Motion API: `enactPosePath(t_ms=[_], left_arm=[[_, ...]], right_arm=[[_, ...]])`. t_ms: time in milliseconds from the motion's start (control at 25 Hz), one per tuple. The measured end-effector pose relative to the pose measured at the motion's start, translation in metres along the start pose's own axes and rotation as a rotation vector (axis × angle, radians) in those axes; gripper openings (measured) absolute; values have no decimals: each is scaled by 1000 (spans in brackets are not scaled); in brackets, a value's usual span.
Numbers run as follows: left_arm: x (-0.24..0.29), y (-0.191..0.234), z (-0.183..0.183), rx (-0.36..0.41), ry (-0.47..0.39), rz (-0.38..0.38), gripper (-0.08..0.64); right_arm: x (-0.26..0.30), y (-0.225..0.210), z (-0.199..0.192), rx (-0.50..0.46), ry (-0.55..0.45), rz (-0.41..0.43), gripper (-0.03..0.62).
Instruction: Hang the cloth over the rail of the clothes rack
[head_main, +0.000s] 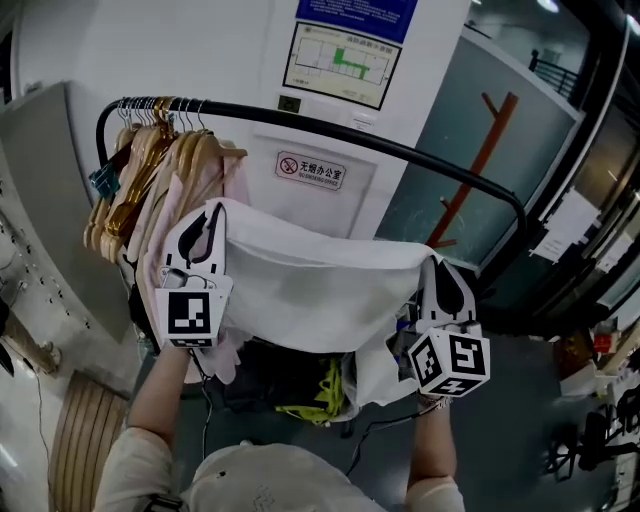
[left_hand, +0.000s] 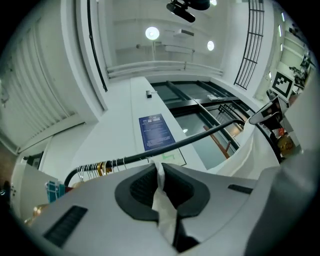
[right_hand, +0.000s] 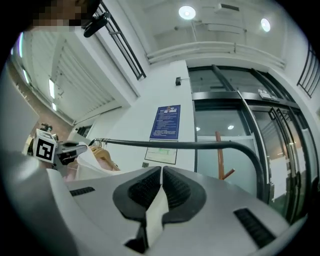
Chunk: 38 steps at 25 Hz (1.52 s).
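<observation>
A white cloth (head_main: 310, 280) is stretched between my two grippers, held up just below and in front of the black rail (head_main: 400, 150) of the clothes rack. My left gripper (head_main: 208, 222) is shut on the cloth's left corner; a strip of cloth (left_hand: 162, 202) shows pinched between its jaws. My right gripper (head_main: 436, 268) is shut on the right corner, with cloth (right_hand: 156, 212) caught between its pads. The rail (left_hand: 175, 145) crosses just beyond the left jaws, and the rail (right_hand: 190, 145) runs above the right jaws too.
Several wooden hangers with pale garments (head_main: 165, 170) crowd the rail's left end. A white wall with a framed notice (head_main: 340, 62) stands behind the rack. An orange coat stand (head_main: 480, 160) is at the back right. Dark clutter and a yellow item (head_main: 320, 395) lie under the rack.
</observation>
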<state>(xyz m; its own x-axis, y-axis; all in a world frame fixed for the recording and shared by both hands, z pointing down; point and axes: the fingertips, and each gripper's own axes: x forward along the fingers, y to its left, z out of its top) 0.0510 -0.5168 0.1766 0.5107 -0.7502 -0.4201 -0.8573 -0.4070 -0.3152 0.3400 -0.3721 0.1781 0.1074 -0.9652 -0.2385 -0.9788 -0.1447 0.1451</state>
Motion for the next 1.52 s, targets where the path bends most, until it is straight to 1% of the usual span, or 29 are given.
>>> enactPosePath(t_ms=[240,320,440,520,640,760,880,960,1040,1120,1160,1280,1400,1520], left_arm=[[32,22,68,49,-140,22,25],[43,27,87,68,-179,32,25],[60,33,109,98,-218,42,25],[73,37,119,121,-231,44,25],[93,43,129,150,-238,33,25],[117,47,139,180,-235,9,25],[140,54,154,232,-246,10,25],[153,59,165,267,-260,27,25],[165,64,177,286,-278,44,25],[180,69,187,282,-284,50,25],[187,71,189,266,-278,48,25],[208,76,188,211,-255,45,25],[224,79,183,227,-239,67,25],[244,80,176,217,-209,56,25]], right_arm=[[19,-15,72,-61,-124,-7,26],[27,-21,95,-60,-158,-7,26],[39,-28,122,-44,-185,-1,25],[49,-32,137,-52,-194,4,26],[68,-37,156,-59,-195,14,26],[89,-49,171,-45,-185,26,26],[106,-59,191,-41,-187,31,26],[115,-62,206,-79,-198,14,26],[124,-65,221,-135,-222,-18,26],[134,-69,233,-174,-243,-49,26],[139,-71,237,-180,-248,-57,26],[156,-78,239,-158,-252,-60,26],[174,-80,237,-165,-243,-66,26],[190,-87,236,-147,-218,-57,26]])
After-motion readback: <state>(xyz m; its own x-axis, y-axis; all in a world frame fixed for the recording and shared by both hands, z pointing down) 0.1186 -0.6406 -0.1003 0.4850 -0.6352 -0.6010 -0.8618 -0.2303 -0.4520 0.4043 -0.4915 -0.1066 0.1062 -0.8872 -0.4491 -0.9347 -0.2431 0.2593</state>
